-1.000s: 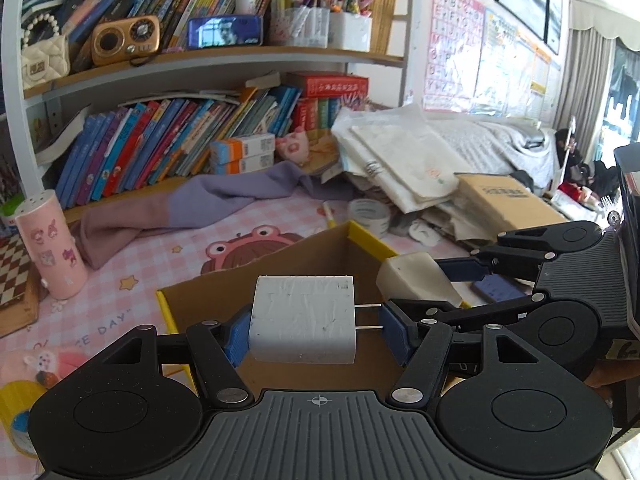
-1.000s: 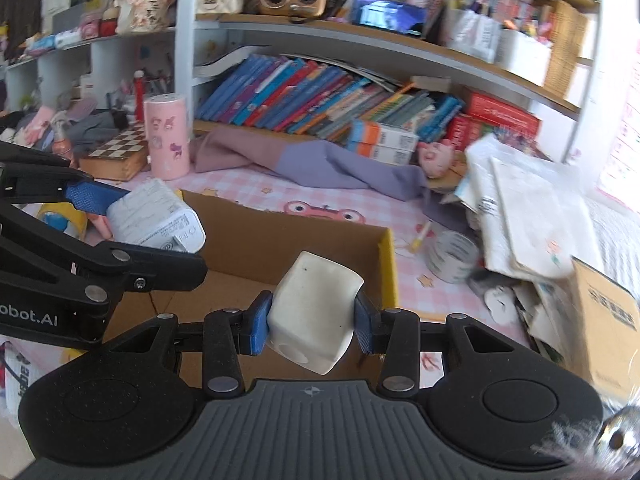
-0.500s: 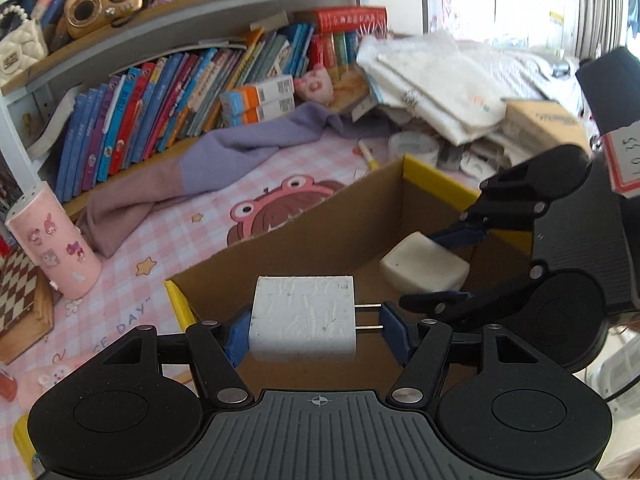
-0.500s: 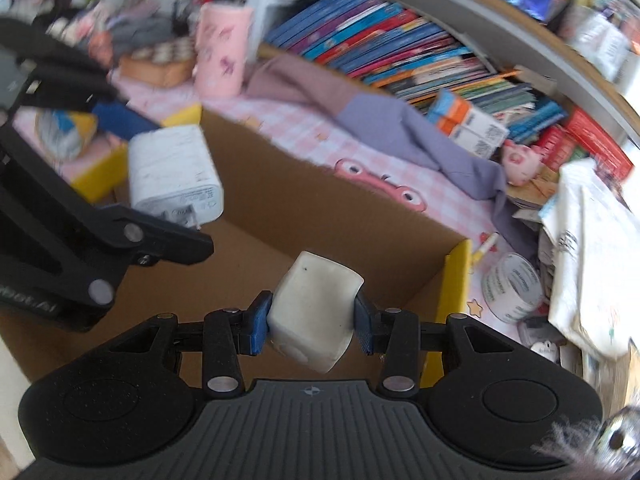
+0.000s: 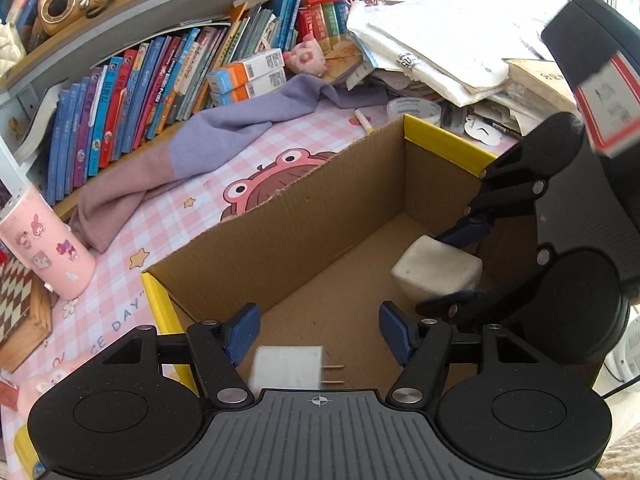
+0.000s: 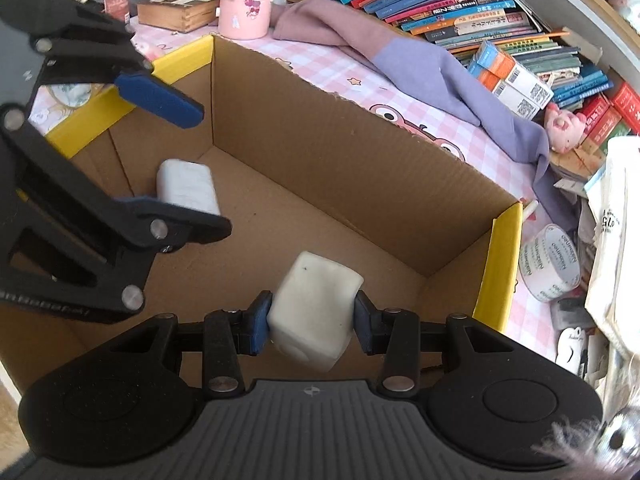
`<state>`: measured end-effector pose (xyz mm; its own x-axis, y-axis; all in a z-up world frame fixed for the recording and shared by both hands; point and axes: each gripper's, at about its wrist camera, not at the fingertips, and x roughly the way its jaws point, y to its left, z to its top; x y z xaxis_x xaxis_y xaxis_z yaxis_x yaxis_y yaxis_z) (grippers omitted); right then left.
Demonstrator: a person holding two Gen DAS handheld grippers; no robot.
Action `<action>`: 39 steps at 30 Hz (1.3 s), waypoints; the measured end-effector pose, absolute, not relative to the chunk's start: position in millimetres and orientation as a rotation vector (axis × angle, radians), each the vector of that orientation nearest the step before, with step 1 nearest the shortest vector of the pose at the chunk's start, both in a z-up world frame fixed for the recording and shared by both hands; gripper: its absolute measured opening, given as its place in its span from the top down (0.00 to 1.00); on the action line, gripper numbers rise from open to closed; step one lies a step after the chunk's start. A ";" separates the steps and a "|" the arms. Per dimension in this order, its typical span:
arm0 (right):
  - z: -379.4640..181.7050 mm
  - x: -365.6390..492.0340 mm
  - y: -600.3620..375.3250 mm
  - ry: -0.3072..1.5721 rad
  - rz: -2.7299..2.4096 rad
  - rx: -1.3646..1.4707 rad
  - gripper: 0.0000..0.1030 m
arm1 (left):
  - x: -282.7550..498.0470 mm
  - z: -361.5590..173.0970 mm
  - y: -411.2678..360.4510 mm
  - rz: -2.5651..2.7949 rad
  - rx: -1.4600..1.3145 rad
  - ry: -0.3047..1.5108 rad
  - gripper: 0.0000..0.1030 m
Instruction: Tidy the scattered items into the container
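left gripper [image 5: 318, 334] jaws apart, charger [image 5: 287, 367] loose in box [image 5: 280, 236] | right gripper [image 6: 311, 322] clamps cube [image 6: 316, 312] | cube looks light, rigid; grip flat sides

Charger [image 5: 287, 367] inside cardboard box [image 5: 256, 248], cube [image 6: 314, 314] right of it, cup [image 5: 48, 256] left of box
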<state>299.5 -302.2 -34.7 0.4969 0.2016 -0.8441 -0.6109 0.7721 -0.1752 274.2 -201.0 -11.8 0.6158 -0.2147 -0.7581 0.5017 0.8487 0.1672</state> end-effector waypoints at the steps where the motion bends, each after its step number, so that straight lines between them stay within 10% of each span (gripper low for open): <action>1: -34.7 299.1 -302.6 0.929 0.515 -0.491 0.60 | 273.6 -11.7 -201.5 -0.424 0.388 0.808 0.36; 39: 55.0 163.3 -304.0 0.561 0.198 -0.160 0.49 | 131.3 75.6 -103.0 -0.311 0.172 0.514 0.13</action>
